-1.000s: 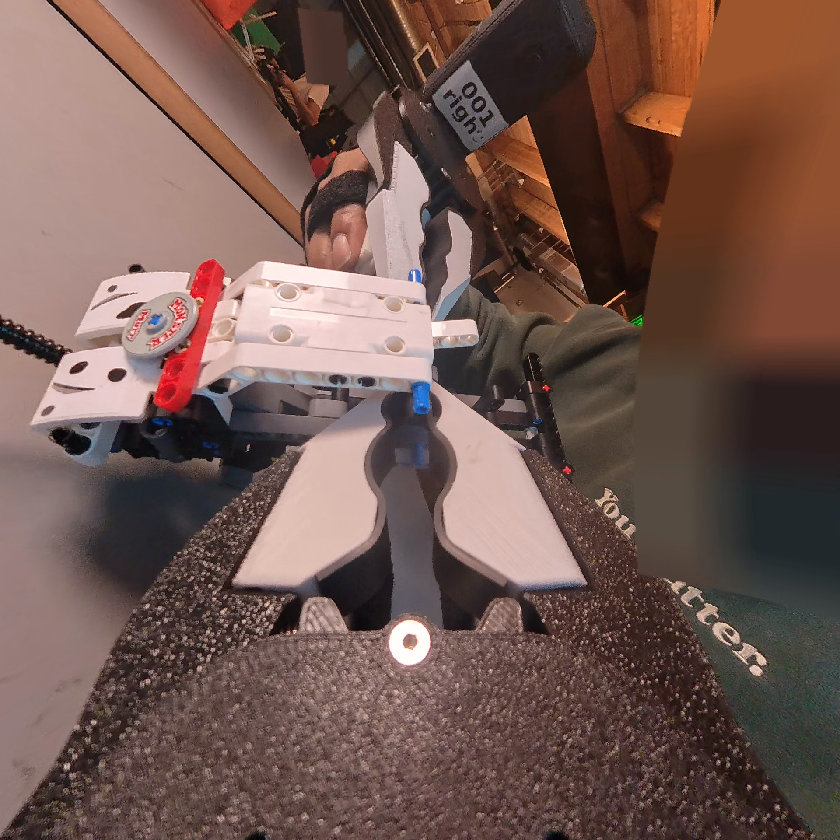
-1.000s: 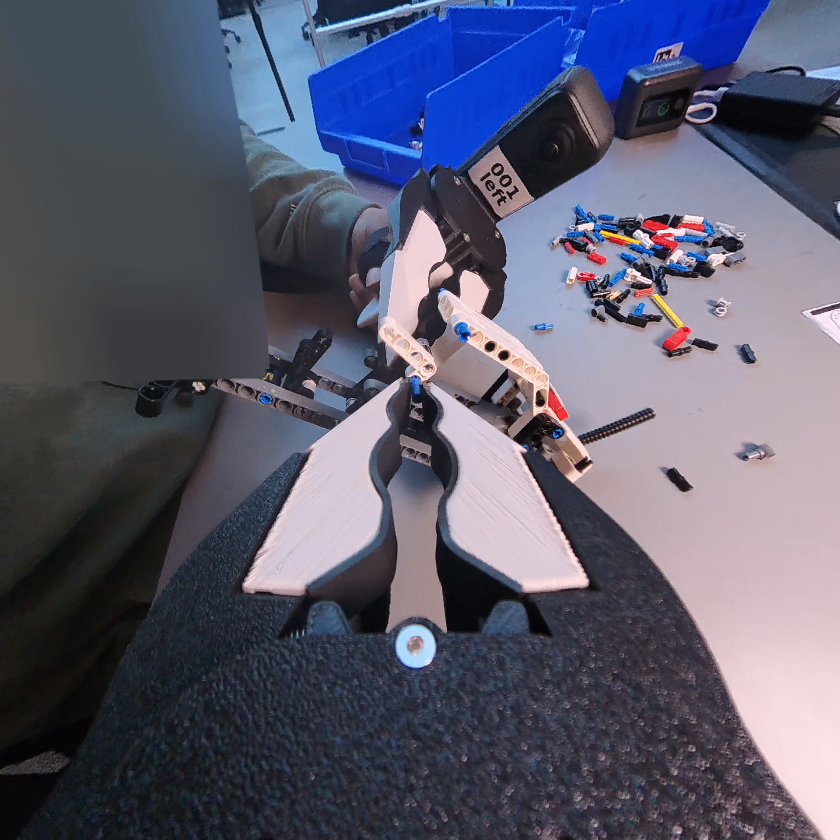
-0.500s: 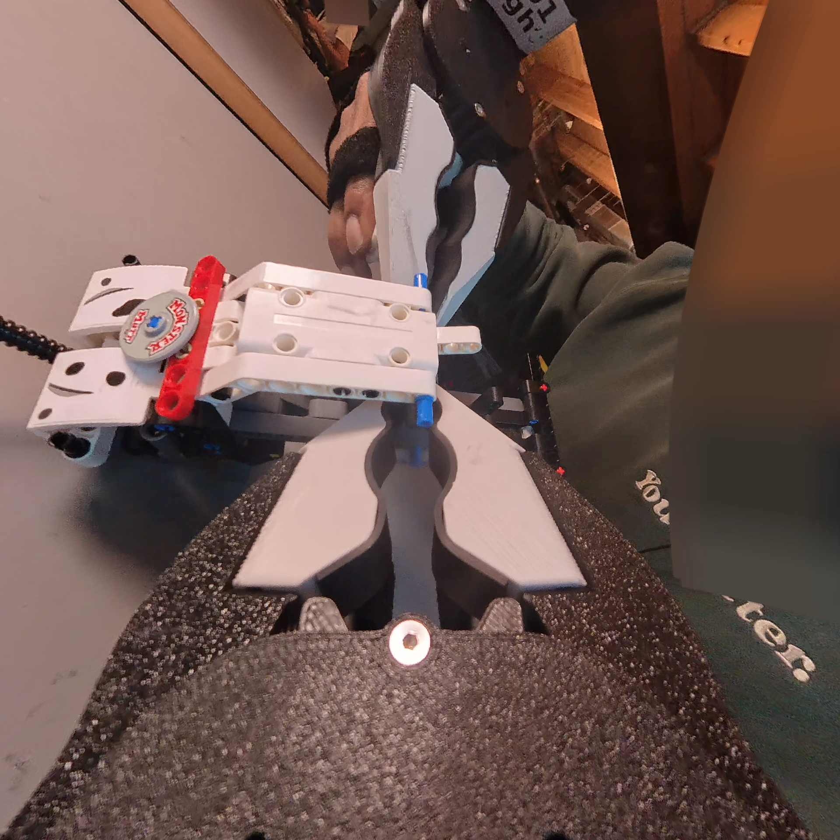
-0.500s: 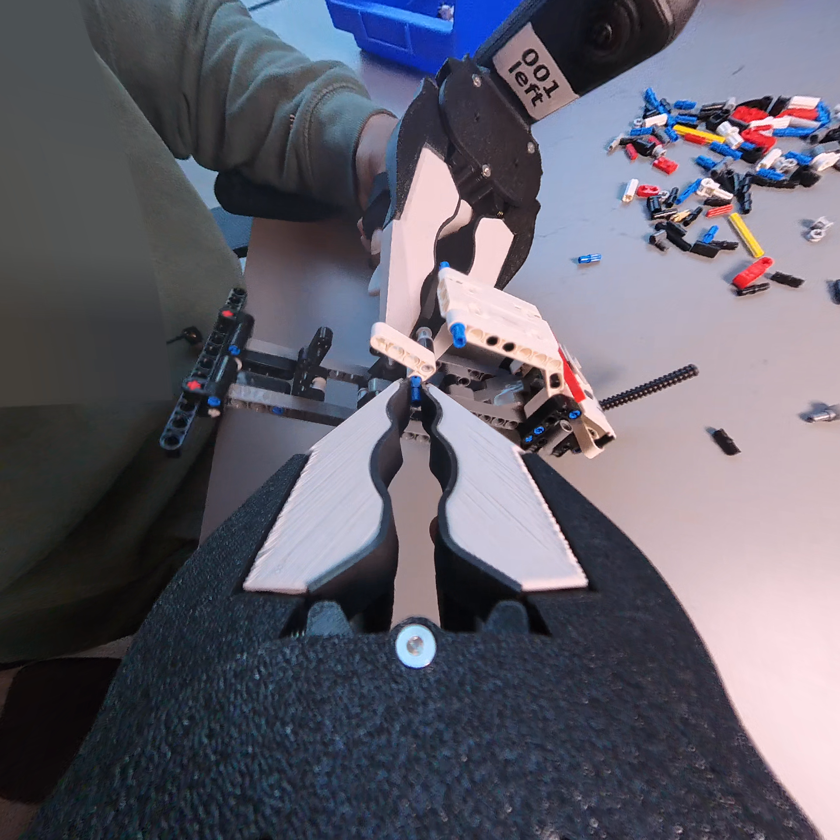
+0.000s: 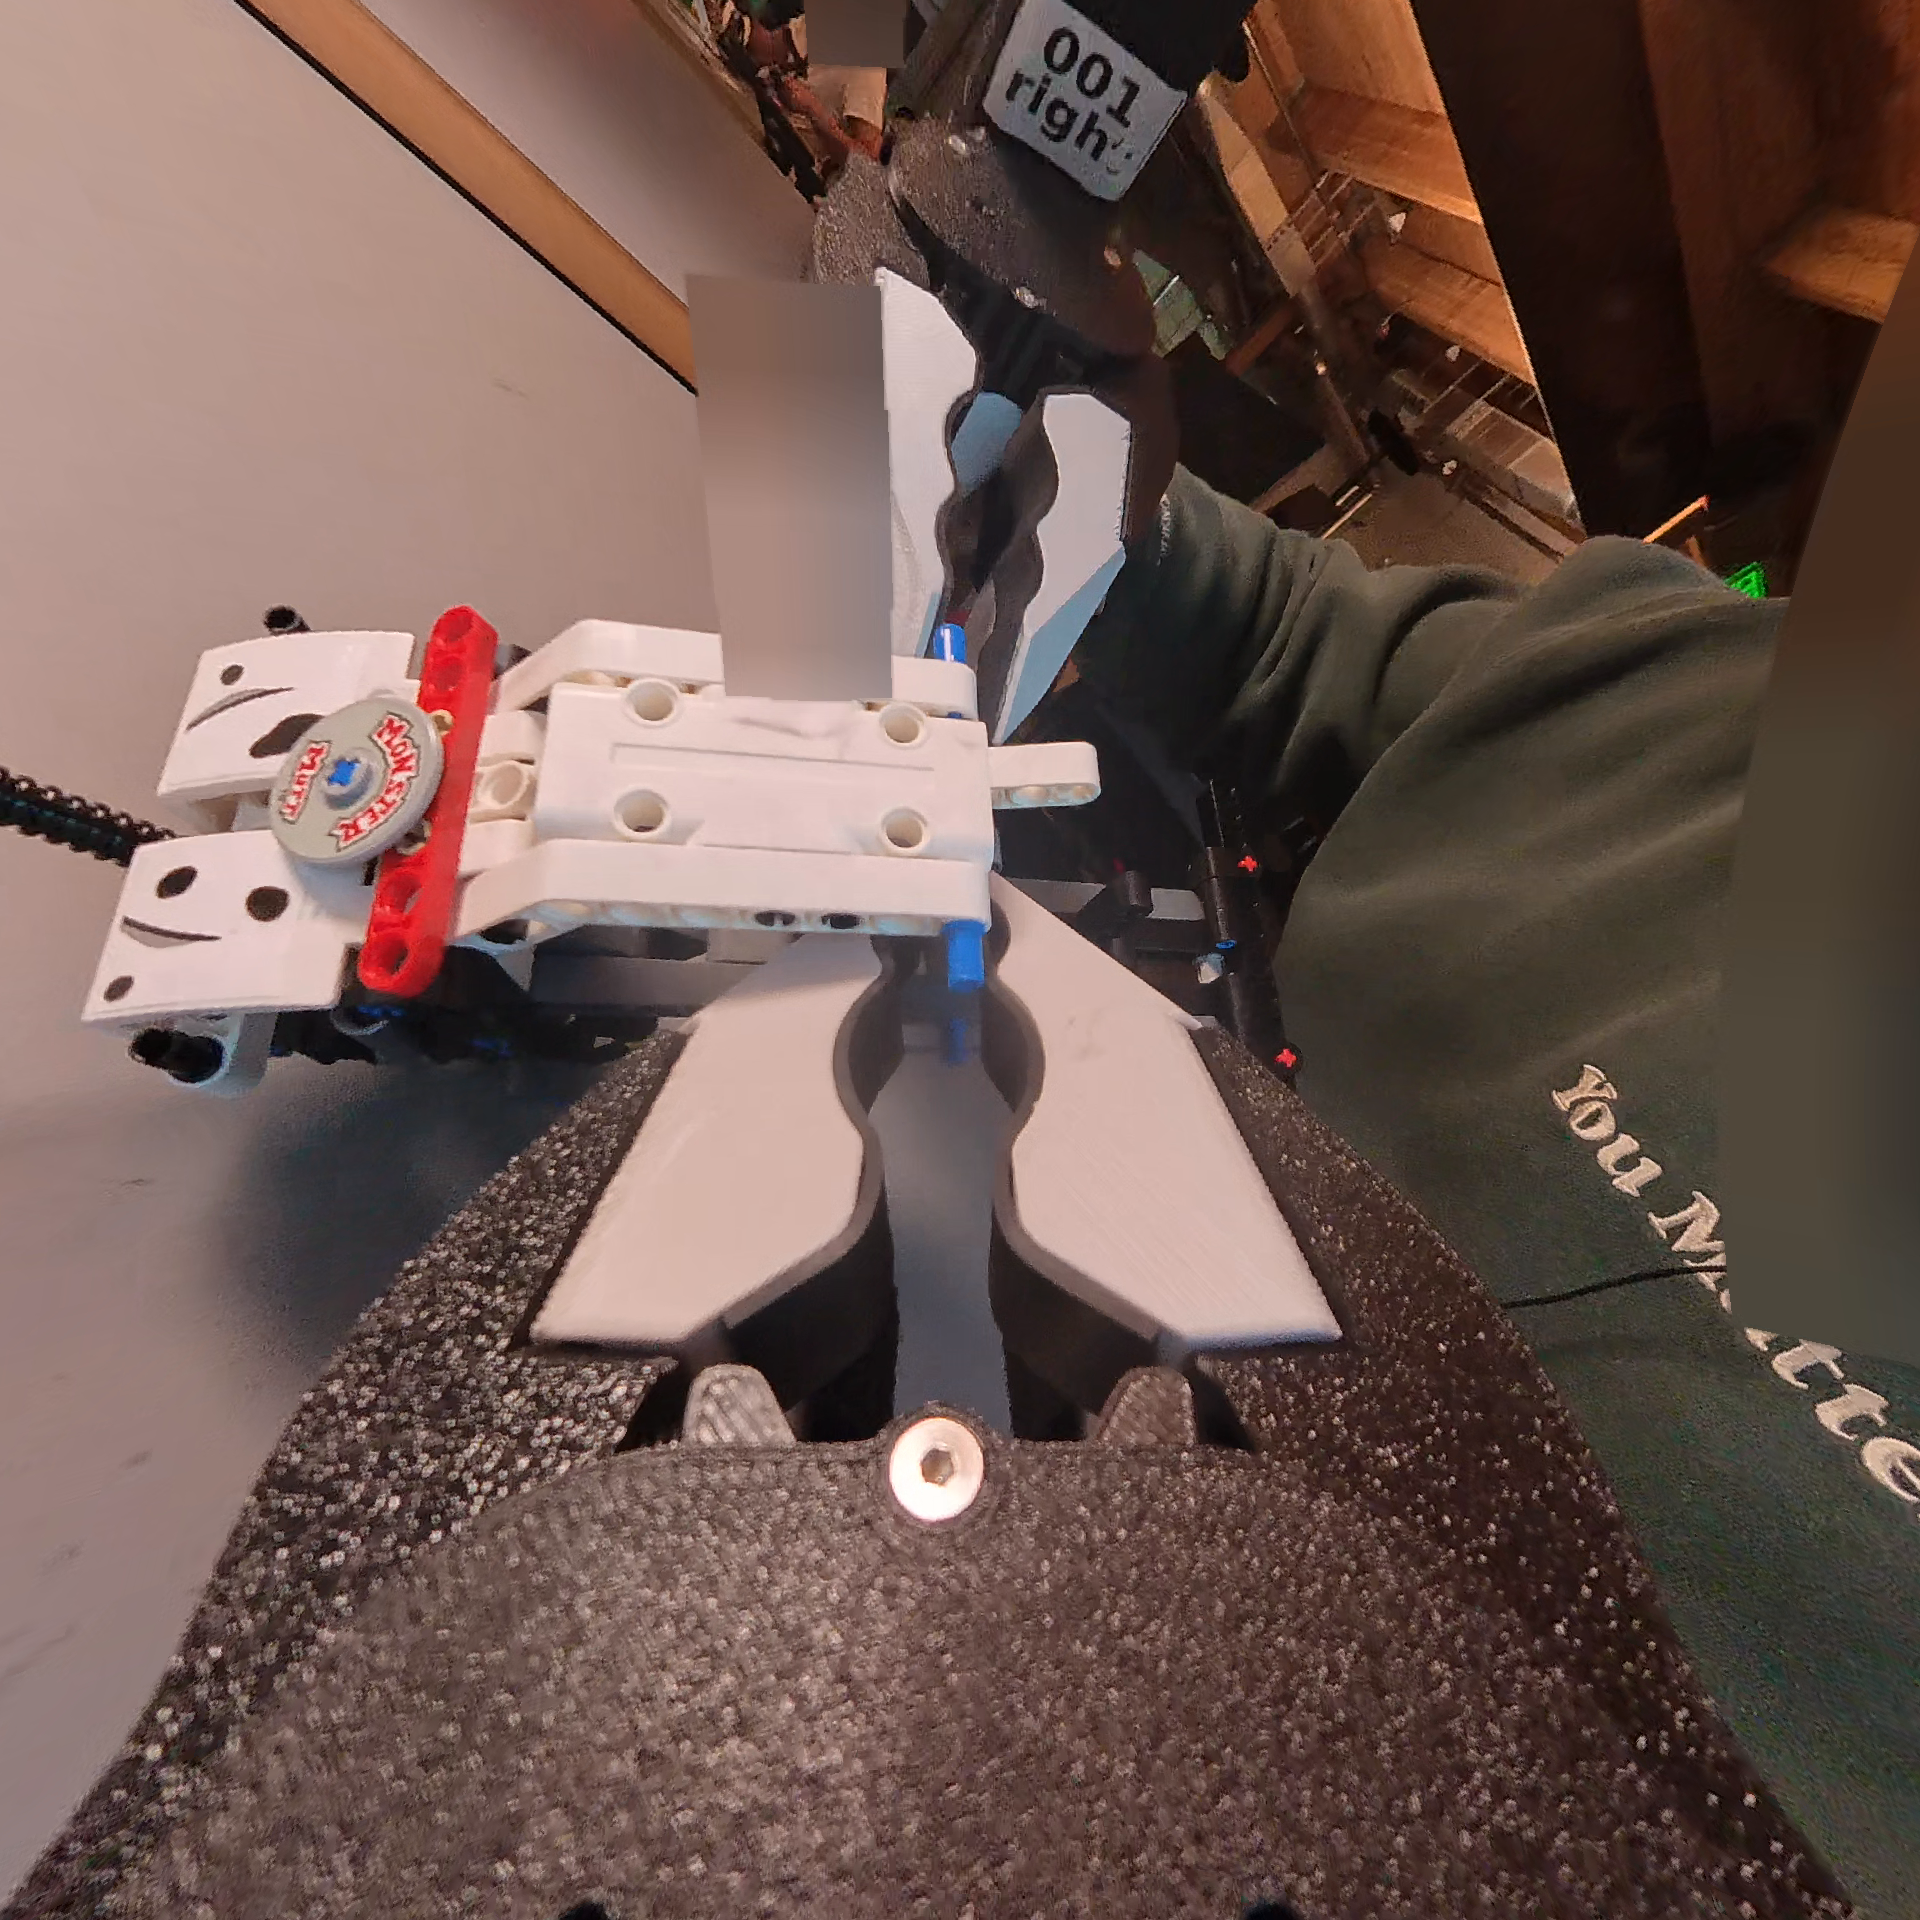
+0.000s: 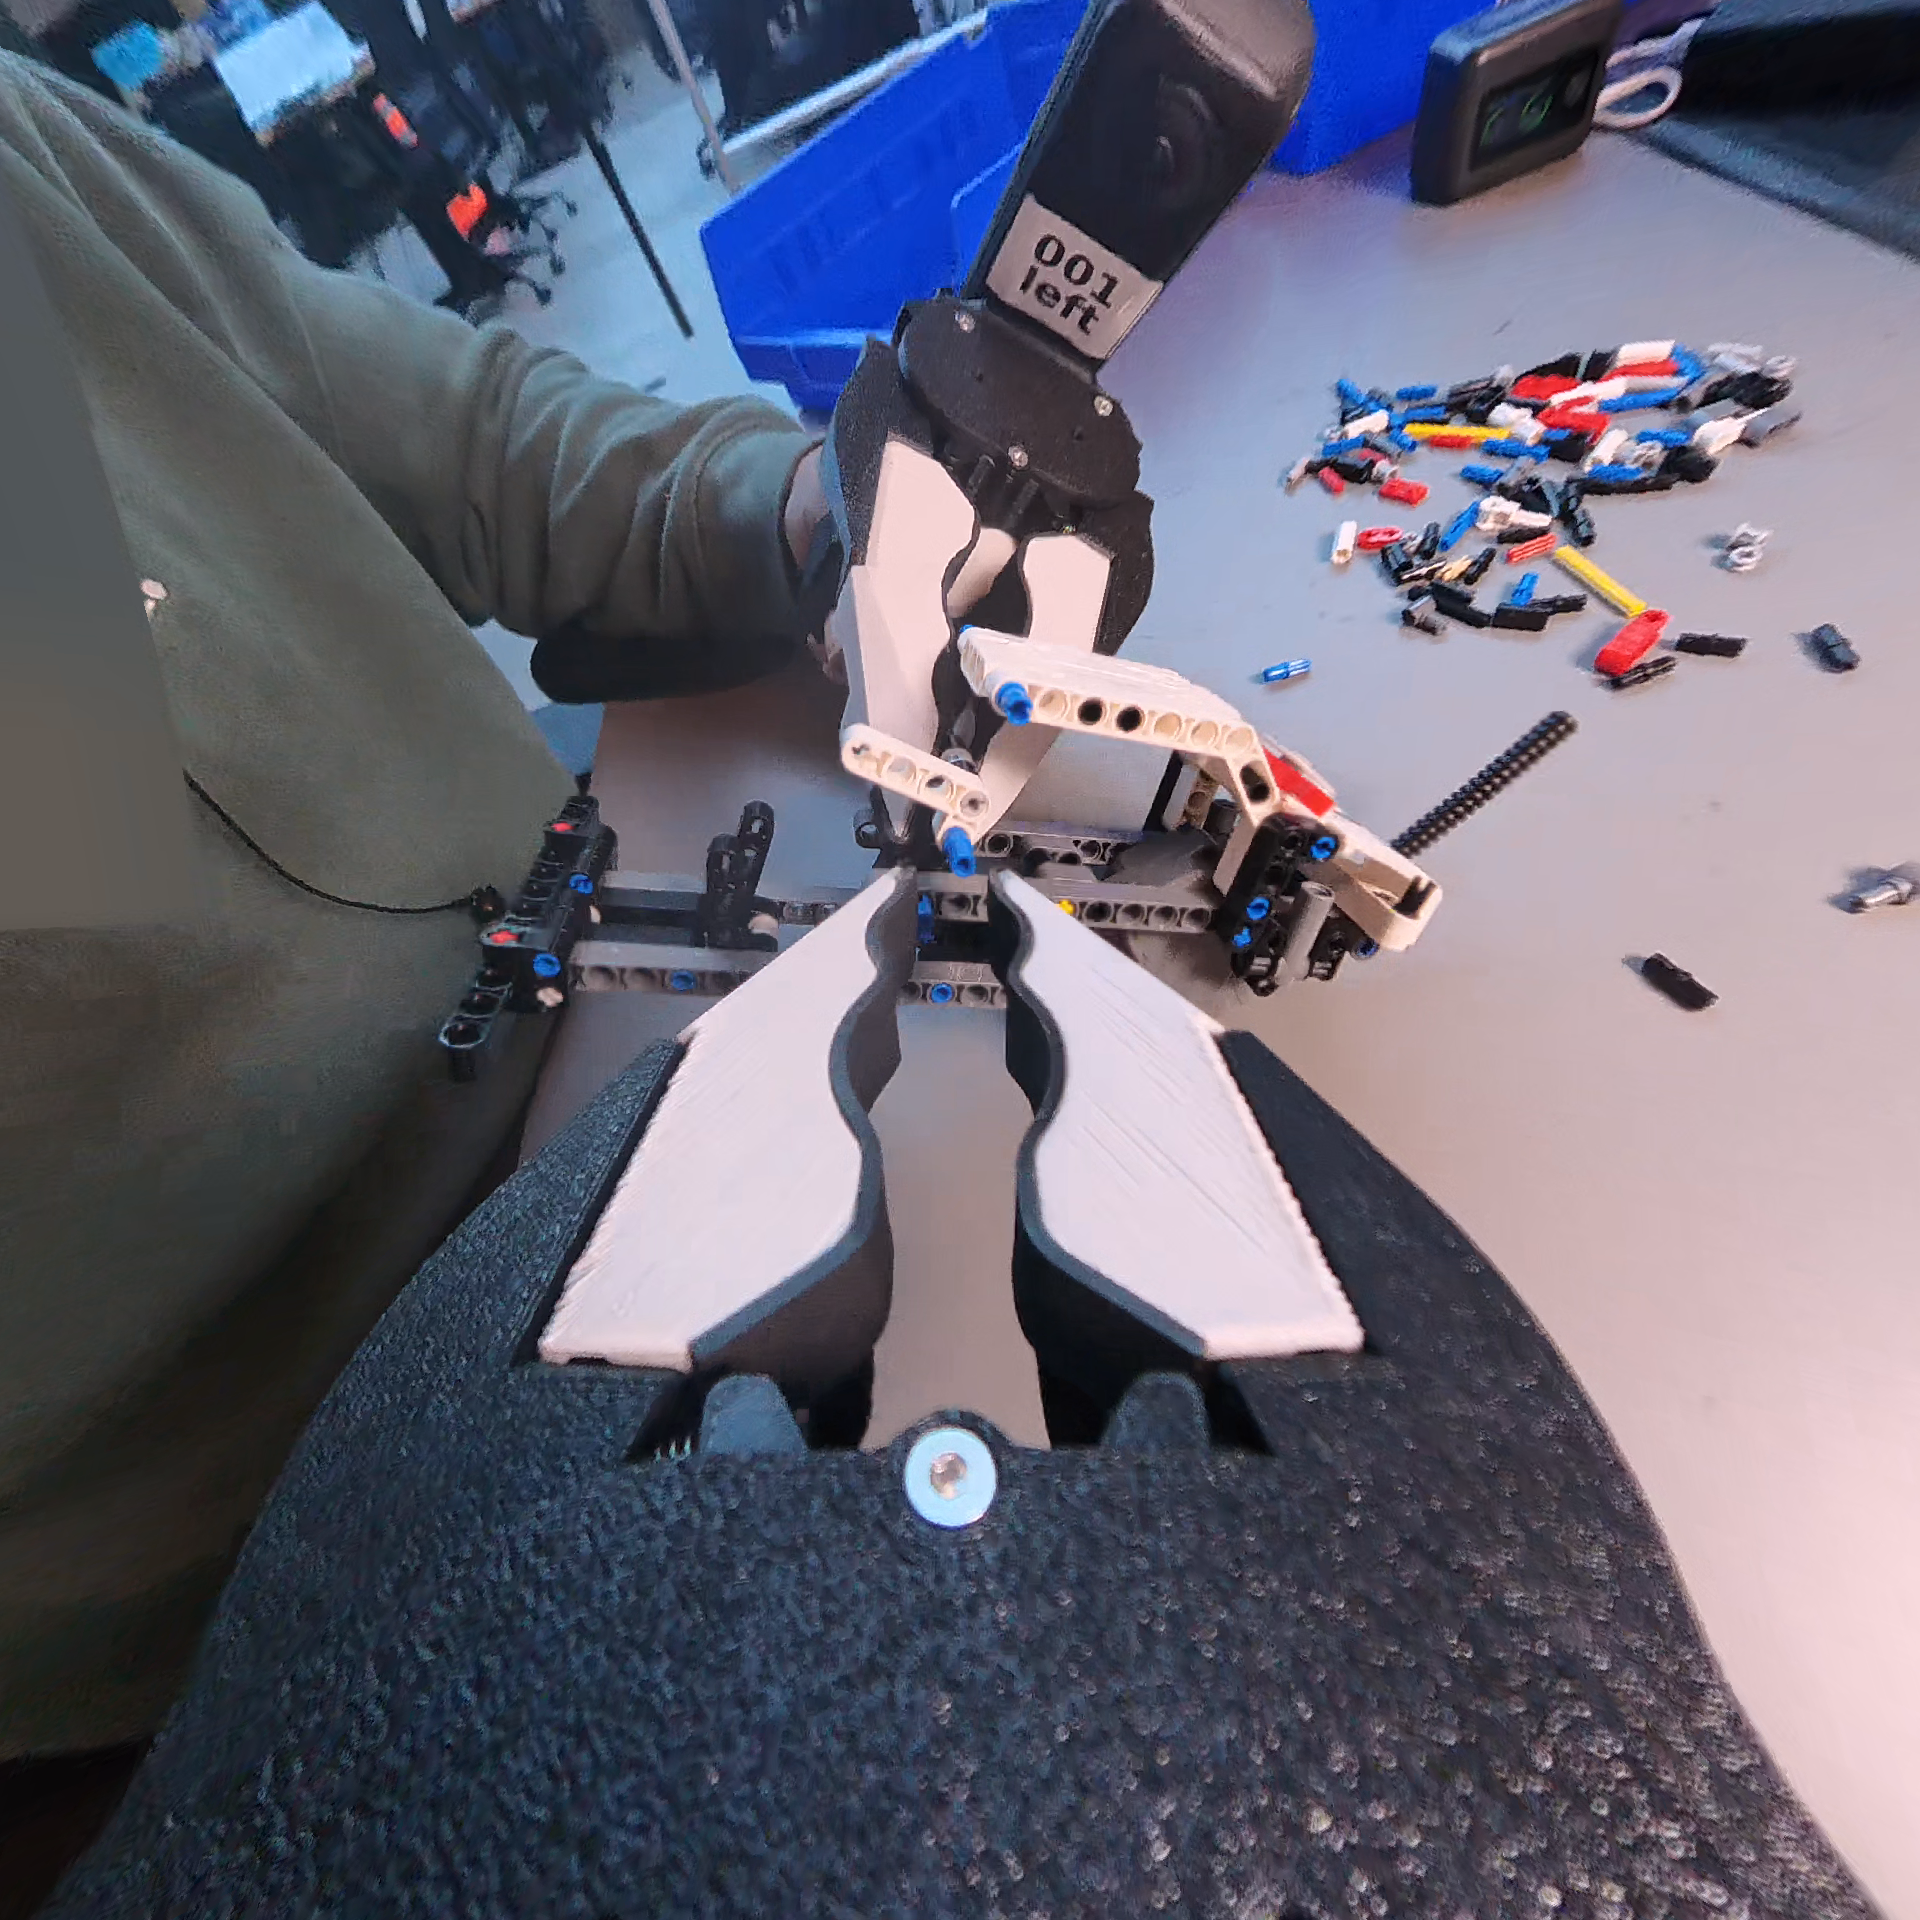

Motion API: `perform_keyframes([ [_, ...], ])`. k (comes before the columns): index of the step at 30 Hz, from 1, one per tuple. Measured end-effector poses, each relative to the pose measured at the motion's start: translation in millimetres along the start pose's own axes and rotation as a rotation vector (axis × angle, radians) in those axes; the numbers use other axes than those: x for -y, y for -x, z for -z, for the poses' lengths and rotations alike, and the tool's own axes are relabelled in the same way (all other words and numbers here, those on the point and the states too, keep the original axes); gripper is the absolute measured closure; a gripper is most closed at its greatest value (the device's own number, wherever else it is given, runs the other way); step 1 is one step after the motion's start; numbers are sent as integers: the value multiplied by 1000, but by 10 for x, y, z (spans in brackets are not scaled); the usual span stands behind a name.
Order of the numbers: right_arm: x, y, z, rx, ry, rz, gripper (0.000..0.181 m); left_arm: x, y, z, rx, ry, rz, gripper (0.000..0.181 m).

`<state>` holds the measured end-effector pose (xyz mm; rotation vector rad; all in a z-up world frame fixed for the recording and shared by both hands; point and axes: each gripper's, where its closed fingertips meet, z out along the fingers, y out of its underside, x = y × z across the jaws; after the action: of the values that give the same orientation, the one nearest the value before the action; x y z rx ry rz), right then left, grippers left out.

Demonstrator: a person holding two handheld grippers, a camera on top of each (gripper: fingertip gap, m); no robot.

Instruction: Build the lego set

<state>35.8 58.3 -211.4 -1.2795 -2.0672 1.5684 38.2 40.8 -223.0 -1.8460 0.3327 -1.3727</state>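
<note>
The lego model [image 5: 769, 790] has white panels, a red beam [image 5: 426, 800], a grey round disc [image 5: 353, 779] and a dark frame. My left gripper [image 5: 940, 935] is shut on the model's frame, next to a blue pin [image 5: 961, 956], and holds it above the table. In the right wrist view the left gripper [image 6: 951, 774] comes down onto the model [image 6: 1132, 717] from above. My right gripper [image 6: 951, 883] has its jaws slightly parted at the frame. A blue pin [image 6: 961, 847] in a white beam sits just past its tips. The right gripper also shows in the left wrist view [image 5: 966, 665].
A pile of loose pieces [image 6: 1538, 457] lies on the grey table [image 6: 1558, 1195] at the far right. A black toothed rod [image 6: 1486, 779] and a few stray pieces [image 6: 1673, 982] lie nearer. Blue bins [image 6: 862, 229] and a black device [image 6: 1517, 104] stand behind. A person's green sleeve [image 6: 468, 488] fills the left. My two grippers' fingertips are within a few centimetres of each other.
My right gripper's fingers have parted a little and the blue pin they pinched now lies just beyond the tips. The model has levelled out in the left gripper.
</note>
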Motion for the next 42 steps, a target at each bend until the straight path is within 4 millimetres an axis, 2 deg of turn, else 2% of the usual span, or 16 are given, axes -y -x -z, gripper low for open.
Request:
perform_keyframes([
  [2,22,-10,14,-26,-51,1,174,0,19,19,11,-2,2,175],
  [4,-30,-14,-18,-45,-33,18,174,-10,1,5,5,5,-5,175],
  [14,-17,85,-65,13,-6,22,178,-61,-64,-26,-8,26,-39,175],
  [17,-99,143,-107,38,76,63,179,-144,-69,-79,22,81,-82,176],
  [20,-108,136,-109,39,101,60,179,-137,-62,-83,32,79,-90,176],
  [25,-103,232,-214,22,115,89,179,-237,-121,-18,13,112,-228,176],
  [28,12,274,-236,-22,53,121,179,-191,-178,45,-4,85,-282,176],
  [32,34,312,-252,-82,14,163,178,-204,-216,73,-19,102,-366,175],
  [34,123,338,-220,-124,-21,222,177,-161,-257,107,-44,87,-421,175],
  [36,264,455,-81,-56,-97,234,159,-132,-333,163,-97,78,-456,175],
  [37,314,445,23,-38,-127,225,151,-133,-371,196,-125,78,-459,174],
  [39,354,274,205,-84,-161,229,145,-144,-456,254,-190,74,-454,174],
  [42,327,96,244,-171,-140,308,139,-138,-680,310,-347,51,-409,174],
])
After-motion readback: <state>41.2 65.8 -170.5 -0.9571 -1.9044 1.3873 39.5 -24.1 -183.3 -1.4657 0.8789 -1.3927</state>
